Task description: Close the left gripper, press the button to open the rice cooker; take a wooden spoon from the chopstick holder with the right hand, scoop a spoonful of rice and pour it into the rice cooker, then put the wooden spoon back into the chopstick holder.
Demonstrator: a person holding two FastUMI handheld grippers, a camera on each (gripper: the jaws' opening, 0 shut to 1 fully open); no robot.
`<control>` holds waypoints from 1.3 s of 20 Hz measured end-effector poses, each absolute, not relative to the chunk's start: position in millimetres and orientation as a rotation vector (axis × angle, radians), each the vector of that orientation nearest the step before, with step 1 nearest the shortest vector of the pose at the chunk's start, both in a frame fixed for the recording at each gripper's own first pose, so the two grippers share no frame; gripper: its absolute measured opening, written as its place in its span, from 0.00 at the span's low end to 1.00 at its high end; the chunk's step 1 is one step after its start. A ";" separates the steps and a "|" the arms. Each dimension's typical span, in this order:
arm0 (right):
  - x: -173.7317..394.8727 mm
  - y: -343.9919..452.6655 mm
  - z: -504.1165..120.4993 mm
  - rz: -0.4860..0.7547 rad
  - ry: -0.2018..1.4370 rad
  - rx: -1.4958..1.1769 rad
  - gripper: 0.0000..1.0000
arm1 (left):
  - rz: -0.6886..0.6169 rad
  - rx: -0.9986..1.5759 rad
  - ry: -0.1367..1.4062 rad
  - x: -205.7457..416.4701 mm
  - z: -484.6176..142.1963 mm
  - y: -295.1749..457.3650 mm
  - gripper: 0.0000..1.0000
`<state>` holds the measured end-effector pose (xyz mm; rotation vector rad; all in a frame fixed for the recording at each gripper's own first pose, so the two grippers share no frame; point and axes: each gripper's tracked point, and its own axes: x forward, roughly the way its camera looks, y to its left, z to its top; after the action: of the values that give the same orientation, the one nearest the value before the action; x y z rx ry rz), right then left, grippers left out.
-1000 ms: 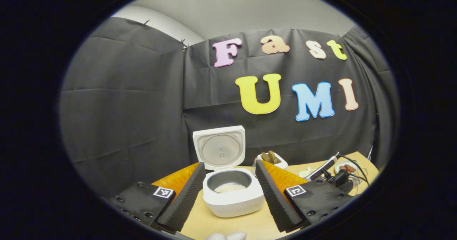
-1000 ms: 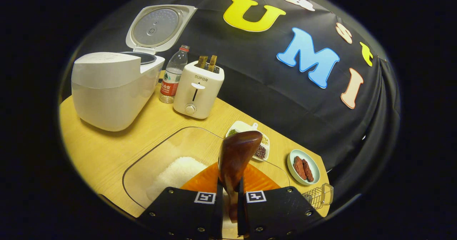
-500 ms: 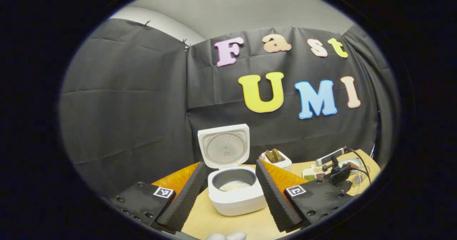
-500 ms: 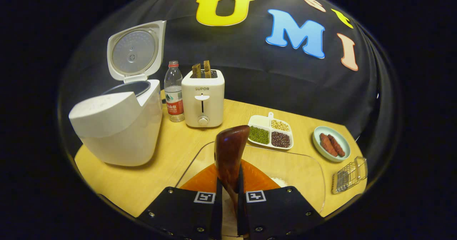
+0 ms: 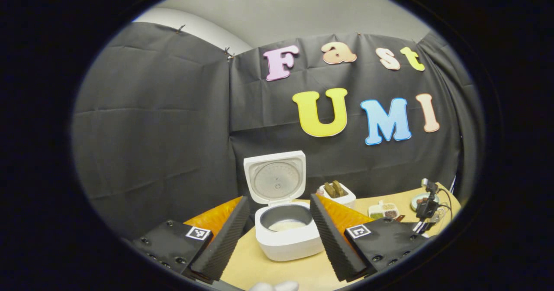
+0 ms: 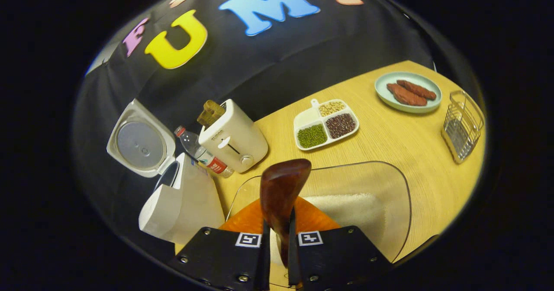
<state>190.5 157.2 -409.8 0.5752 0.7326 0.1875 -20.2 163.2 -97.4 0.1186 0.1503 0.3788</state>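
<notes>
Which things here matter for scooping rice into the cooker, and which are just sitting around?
For the job:
rice cooker, lid up
wooden spoon, held in the right gripper
clear rice tray
wire chopstick holder

Lying about:
toaster
water bottle
divided bean dish
sausage plate

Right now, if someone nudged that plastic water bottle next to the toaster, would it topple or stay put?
Probably topple. The water bottle is tall and narrow on a small base, and looks clear, perhaps nearly empty, so light. Squeezed between the toaster and the rice cooker, it would likely just lean on one.
</notes>
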 end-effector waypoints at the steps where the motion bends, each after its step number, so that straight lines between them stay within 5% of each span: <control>1: 190.0 152.7 -411.7 0.178 0.737 0.614 0.17 | 0.376 0.122 0.148 -18.5 -97.3 161.1 1.00; 26: 196.3 81.6 -270.1 0.158 0.523 1.015 0.17 | 0.305 0.143 0.115 -14.2 -98.3 150.8 1.00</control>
<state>196.3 81.6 -270.1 1.0148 0.5229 0.1576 -14.2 150.8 -98.3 0.1432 0.1149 0.3047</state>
